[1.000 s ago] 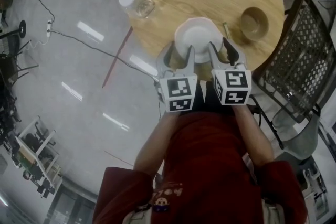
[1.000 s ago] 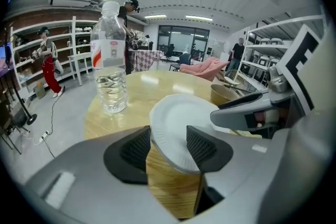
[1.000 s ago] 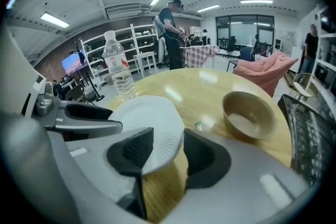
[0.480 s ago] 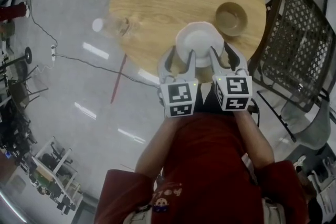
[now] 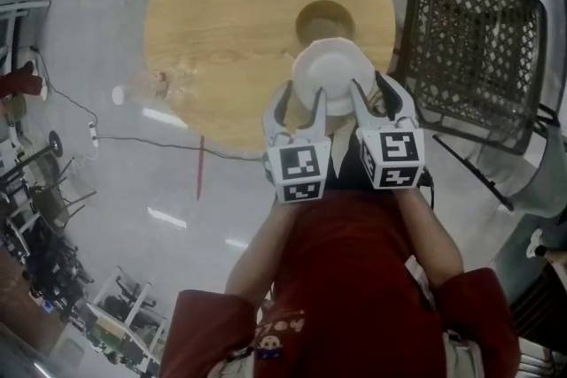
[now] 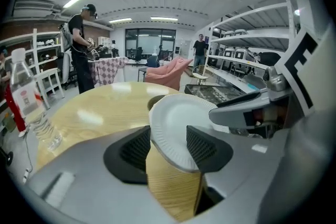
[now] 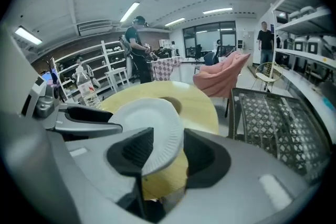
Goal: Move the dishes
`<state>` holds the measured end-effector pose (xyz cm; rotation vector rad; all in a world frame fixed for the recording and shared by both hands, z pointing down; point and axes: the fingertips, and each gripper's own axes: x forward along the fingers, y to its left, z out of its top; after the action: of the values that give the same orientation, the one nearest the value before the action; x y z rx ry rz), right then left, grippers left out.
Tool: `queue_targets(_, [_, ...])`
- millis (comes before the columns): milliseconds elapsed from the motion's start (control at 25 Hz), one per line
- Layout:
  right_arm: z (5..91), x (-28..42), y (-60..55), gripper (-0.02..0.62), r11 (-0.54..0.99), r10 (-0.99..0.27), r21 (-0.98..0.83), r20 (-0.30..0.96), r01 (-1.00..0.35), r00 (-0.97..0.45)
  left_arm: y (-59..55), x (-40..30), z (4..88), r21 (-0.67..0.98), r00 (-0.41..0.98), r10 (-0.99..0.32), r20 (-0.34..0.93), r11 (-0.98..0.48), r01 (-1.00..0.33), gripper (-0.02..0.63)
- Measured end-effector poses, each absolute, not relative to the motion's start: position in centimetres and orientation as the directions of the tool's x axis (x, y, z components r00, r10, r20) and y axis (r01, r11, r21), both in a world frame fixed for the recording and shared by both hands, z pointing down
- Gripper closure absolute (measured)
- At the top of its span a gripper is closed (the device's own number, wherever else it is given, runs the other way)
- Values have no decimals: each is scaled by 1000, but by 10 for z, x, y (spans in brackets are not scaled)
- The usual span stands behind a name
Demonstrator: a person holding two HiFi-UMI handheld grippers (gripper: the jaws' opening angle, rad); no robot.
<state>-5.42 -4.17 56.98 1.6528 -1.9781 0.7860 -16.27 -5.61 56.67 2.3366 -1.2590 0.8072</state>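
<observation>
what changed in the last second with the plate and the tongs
The white plate, carried by both tongs, moved across the table toward the brown bowl; in the head view it now overlaps the bowl's near edge. The left tongs and right tongs stayed shut on its rim. Bowl and water bottle stayed put.

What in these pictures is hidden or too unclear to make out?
Brown bowl: head view, paper plate covers its near rim; left gripper view, only a sliver shows behind the plate.
Water bottle: head view, smeared by blur; left gripper view, label print too small to read.
</observation>
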Motion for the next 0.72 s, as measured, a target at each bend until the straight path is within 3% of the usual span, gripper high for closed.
queue_targets(720, [538, 112, 8, 414, -169, -757, -112, 651, -979, 57, -24, 9, 545, 77, 615, -473, 631, -750, -656, 379])
